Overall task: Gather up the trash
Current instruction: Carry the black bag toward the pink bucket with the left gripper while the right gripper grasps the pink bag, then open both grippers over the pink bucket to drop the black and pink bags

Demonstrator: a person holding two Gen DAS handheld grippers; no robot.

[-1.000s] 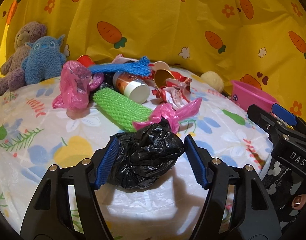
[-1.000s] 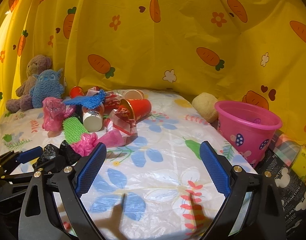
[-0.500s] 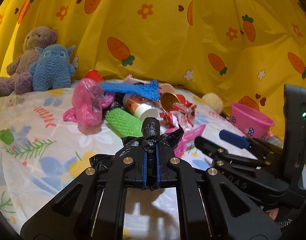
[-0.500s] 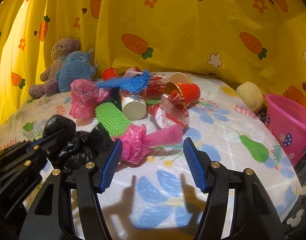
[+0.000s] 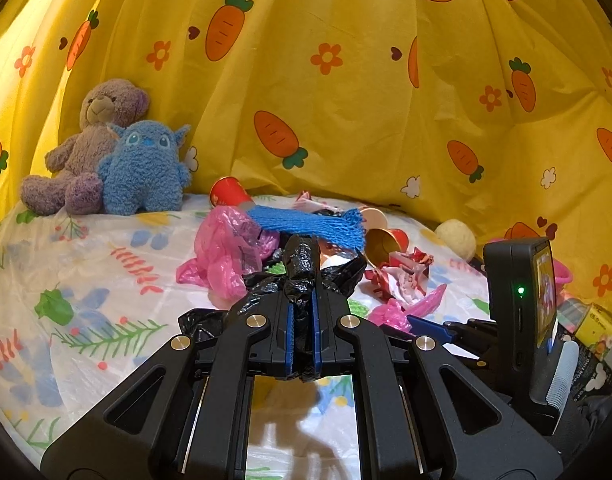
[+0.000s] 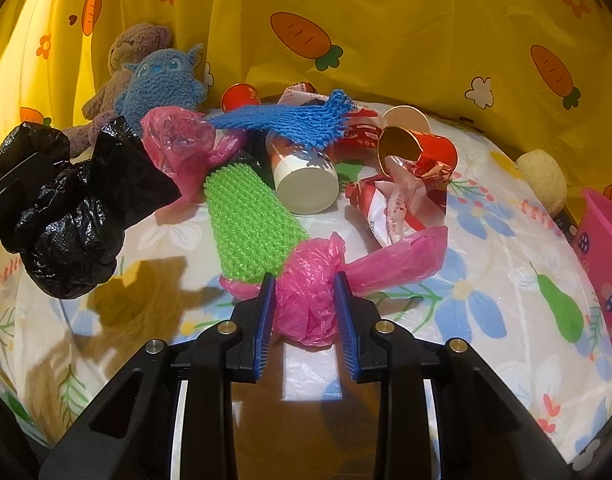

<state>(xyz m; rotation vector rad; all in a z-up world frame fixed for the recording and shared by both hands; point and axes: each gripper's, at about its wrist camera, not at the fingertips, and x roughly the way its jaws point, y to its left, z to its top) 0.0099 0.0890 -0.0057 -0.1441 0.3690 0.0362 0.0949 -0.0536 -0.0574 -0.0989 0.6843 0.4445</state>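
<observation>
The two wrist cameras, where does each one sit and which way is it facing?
Left wrist: on the left gripper, looking along its fingers shut on a crumpled black plastic bag; right gripper at right.
Right wrist: on the right gripper, fingers closing around a crumpled pink plastic bag.
Shared: the black bag, a blue foam net sleeve.

Left claw [image 5: 302, 300] clamped tight on black plastic bag [image 5: 302, 264], bag bulging past tips toward 12 o'clock. Blue mesh sleeve [image 5: 309, 226] beyond; pink bag [image 5: 226, 256] at 10 o'clock. Right claw [image 5: 429, 326] low at 3 o'clock, near crumpled pink bag [image 5: 401, 310].
</observation>
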